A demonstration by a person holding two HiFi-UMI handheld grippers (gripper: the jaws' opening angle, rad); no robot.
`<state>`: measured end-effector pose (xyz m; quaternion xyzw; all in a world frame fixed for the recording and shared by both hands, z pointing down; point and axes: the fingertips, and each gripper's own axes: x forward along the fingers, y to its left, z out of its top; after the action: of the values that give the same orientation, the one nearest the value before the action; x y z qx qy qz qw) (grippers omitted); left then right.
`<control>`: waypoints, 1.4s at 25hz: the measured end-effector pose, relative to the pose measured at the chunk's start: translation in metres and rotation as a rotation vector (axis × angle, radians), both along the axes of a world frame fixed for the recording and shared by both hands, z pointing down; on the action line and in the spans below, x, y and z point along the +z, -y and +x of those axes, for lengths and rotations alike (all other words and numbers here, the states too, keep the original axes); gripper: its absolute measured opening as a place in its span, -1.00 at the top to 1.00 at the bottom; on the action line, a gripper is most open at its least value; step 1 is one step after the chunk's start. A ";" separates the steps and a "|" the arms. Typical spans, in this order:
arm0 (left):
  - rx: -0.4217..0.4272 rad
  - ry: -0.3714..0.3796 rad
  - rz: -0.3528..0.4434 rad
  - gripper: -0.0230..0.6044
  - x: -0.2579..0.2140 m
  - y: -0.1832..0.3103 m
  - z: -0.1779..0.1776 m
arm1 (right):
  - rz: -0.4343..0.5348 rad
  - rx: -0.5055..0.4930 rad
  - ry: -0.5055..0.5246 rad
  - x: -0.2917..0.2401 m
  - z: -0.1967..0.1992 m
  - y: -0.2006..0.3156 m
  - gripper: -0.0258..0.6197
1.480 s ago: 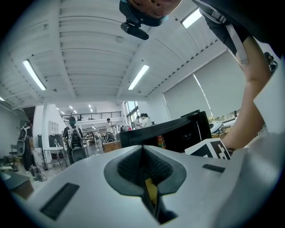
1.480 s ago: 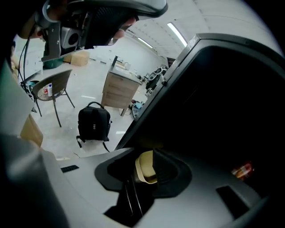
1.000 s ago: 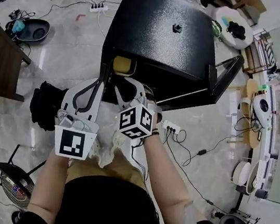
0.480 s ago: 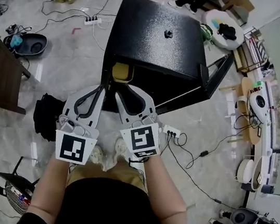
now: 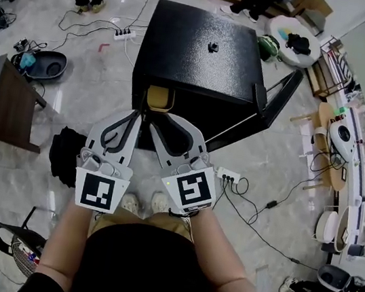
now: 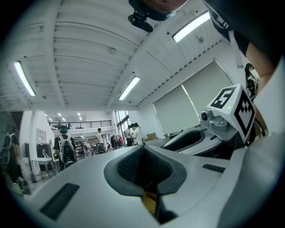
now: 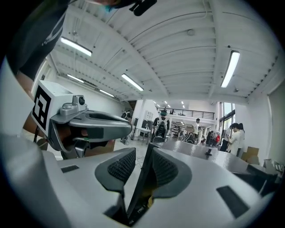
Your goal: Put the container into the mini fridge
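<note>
The black mini fridge (image 5: 204, 49) stands on the floor with its door (image 5: 279, 99) swung open to the right. A yellow container (image 5: 157, 97) sits inside, at the upper left of the opening. Both grippers hang side by side just in front of the opening, clear of the container. My left gripper (image 5: 135, 112) is shut and holds nothing; in the left gripper view its tips (image 6: 142, 146) meet and a bit of the yellow container (image 6: 149, 202) shows below them. On my right gripper (image 5: 153, 120) (image 7: 142, 148) a narrow slit separates the tips, with nothing between them.
A white power strip (image 5: 227, 176) with cables lies right of the grippers. A black bag (image 5: 64, 154) lies to their left and a dark wooden table (image 5: 3, 110) stands beyond it. A small black item (image 5: 212, 46) rests on the fridge top. People stand in the hall behind.
Both grippers have drawn back from the fridge opening toward the person. The right gripper has turned so its marker faces up. The yellow container stays inside the fridge.
</note>
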<state>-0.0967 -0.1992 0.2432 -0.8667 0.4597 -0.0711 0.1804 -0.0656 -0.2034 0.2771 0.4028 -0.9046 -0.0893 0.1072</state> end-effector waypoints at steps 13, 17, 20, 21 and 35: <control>-0.056 0.008 -0.008 0.85 0.000 0.005 0.054 | 0.094 -0.084 0.052 -0.017 0.051 -0.005 0.81; -0.078 0.020 0.000 0.85 0.002 0.003 0.067 | 0.100 -0.090 0.077 -0.017 0.065 -0.003 0.81; -0.100 0.022 0.001 0.85 0.006 -0.004 0.080 | 0.105 -0.100 0.123 -0.018 0.078 -0.005 0.81; -0.108 0.023 0.002 0.85 0.007 -0.005 0.084 | 0.106 -0.107 0.131 -0.018 0.082 -0.006 0.81; -0.161 0.026 0.020 0.85 0.007 -0.019 0.120 | 0.132 -0.141 0.141 -0.017 0.113 -0.019 0.81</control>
<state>0.0231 -0.1805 0.2505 -0.8240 0.5262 -0.0922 0.1888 0.0479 -0.1841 0.2599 0.3495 -0.9282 -0.1275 0.0099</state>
